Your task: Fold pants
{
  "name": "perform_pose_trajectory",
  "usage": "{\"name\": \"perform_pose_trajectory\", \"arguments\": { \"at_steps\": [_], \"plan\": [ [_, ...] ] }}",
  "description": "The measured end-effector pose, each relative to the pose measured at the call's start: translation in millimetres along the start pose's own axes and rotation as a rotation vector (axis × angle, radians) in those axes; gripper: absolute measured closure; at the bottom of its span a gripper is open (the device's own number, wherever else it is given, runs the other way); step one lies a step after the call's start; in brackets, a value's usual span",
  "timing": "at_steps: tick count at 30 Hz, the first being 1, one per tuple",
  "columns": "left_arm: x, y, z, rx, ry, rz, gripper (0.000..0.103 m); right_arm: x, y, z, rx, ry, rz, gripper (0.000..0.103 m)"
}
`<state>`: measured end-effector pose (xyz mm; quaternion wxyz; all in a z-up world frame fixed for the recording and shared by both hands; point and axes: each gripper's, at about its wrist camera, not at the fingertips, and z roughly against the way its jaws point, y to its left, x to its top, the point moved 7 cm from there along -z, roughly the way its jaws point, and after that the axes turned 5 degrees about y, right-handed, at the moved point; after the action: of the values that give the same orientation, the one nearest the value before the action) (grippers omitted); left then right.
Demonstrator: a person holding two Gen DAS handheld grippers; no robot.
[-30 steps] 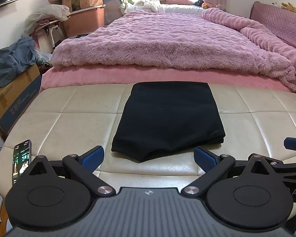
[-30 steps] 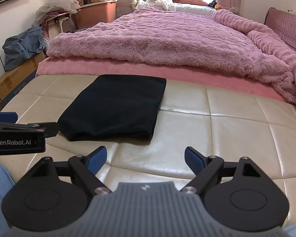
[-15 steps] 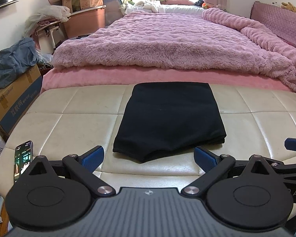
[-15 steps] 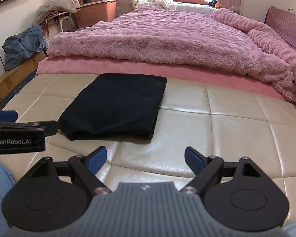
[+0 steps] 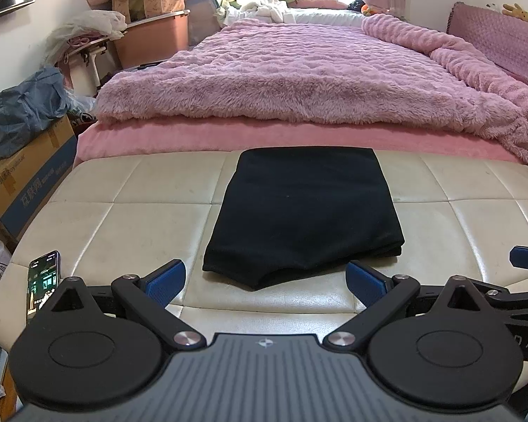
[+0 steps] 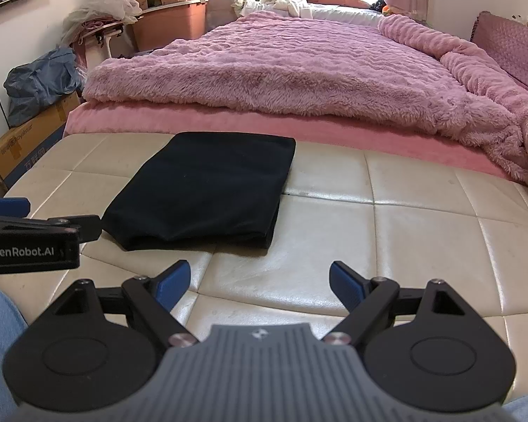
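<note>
Listing contents, nearest first:

1. Left hand-held gripper (image 5: pixel 265 279), black frame with blue finger pads: jaws spread wide, nothing between them; held low just short of the near edge of item 3, not touching it. Its blue pad (image 5: pixel 168 279) lies over bare cushion. Its side, marked "GenRobot.AI", shows at the left edge of the right wrist view.

2. Right hand-held gripper (image 6: pixel 259 281), same black-and-blue build: jaws spread wide, holding nothing; positioned to the right of item 3, over bare cushion, clear of the fabric.

3. Black fabric pants, folded into a flat rectangular stack (image 5: pixel 302 211): lying on item 4, towards its middle, long side running away from the cameras. Layered edges visible at the near end; far edge straight and close to the pink mattress. Also seen from the right wrist view (image 6: pixel 204 190), where the stack sits left of centre.

4. Cream leather-look tufted bench cushion (image 5: pixel 457 232), seamed in square panels, some scuffing.

5. Dark smartphone with lit screen (image 5: pixel 42 281), on the near left corner of the cushion, well apart from the pants.

6. Pink mattress edge (image 5: pixel 264 133), just behind the bench.

7. Fluffy pink-mauve plush blanket (image 5: pixel 299 81), spread over the bed.

8. Brown cardboard box with blue print (image 5: pixel 28 183), on the floor at left, a grey-blue bag on top
</note>
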<state>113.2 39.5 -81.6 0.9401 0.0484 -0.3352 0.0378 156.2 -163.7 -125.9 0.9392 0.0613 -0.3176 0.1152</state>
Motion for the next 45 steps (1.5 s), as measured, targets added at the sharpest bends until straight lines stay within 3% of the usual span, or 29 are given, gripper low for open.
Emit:
{"name": "perform_pose_trajectory", "arguments": {
  "at_steps": [45],
  "plan": [
    [1.9,1.1,5.7,0.006,-0.018,-0.016,0.0,-3.1,4.1,4.1,0.014,-0.005,-0.002,0.021]
  ]
}}
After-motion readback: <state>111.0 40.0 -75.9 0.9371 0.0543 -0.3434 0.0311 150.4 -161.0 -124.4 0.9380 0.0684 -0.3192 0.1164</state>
